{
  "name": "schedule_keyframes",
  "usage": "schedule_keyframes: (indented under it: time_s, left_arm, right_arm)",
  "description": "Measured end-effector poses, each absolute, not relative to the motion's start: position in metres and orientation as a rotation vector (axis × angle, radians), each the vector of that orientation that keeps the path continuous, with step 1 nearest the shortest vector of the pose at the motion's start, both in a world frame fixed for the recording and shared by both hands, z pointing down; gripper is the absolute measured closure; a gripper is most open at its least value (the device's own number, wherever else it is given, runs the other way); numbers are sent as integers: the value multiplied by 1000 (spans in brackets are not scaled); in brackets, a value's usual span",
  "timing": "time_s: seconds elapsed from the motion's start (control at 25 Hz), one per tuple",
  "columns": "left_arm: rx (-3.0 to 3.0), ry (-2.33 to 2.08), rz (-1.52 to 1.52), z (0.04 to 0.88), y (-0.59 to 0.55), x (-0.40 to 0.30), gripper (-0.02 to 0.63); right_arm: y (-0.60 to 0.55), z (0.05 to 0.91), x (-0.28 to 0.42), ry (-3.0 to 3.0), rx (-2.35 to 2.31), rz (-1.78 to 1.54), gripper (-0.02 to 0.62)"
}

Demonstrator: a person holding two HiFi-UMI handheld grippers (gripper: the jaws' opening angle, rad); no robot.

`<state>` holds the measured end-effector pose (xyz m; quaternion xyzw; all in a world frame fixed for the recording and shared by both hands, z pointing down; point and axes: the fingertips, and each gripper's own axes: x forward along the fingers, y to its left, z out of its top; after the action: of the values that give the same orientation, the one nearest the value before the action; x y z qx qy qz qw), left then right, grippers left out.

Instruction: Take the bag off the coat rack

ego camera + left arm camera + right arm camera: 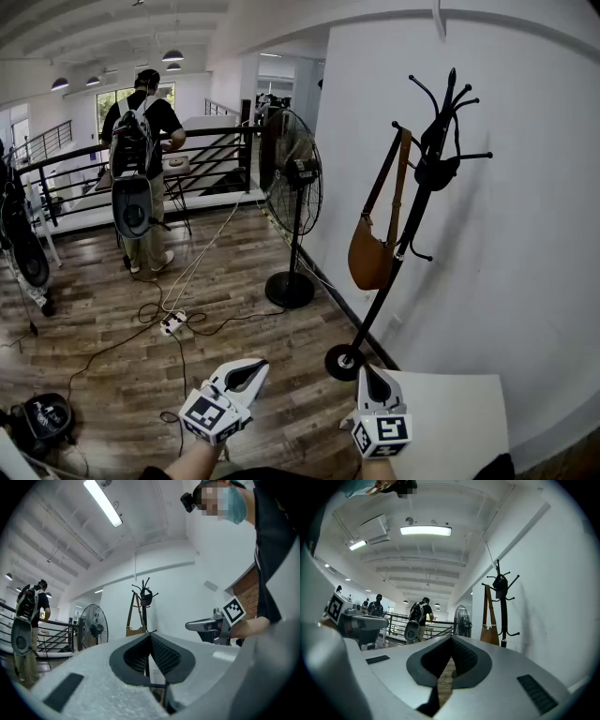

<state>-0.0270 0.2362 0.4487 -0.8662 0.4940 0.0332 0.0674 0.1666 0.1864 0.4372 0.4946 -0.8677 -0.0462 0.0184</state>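
Note:
A black coat rack (427, 178) stands against the white wall at the right. A brown leather bag (370, 253) hangs from one of its upper hooks by a long tan strap. The rack (145, 597) and bag (135, 630) show small and distant in the left gripper view; the right gripper view has the rack (502, 606) and bag (489, 633) at right of centre. My left gripper (246, 373) and right gripper (372, 380) are both low at the bottom of the head view, well short of the rack. Both are shut with nothing between the jaws.
A black pedestal fan (292, 202) stands left of the rack. Cables and a power strip (172, 323) lie on the wooden floor. A person with a backpack (141, 159) stands by a black railing at the back. A white table corner (459, 412) sits beside my right gripper.

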Motion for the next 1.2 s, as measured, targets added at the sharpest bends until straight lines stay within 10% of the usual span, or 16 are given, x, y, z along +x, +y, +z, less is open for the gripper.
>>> schedule_keyframes:
  time_s: [0.6, 0.72, 1.2]
  left_arm:
    - [-2649, 1491, 113, 461, 199, -28, 601]
    - [-2686, 1444, 108, 467, 174, -28, 451]
    - [-2829, 1288, 129, 467, 59, -64, 408]
  right_arm:
    - [152, 446, 159, -2763, 1504, -47, 597]
    - [129, 449, 157, -2742, 1556, -35, 521]
    - [42, 446, 122, -2593, 1725, -2, 442]
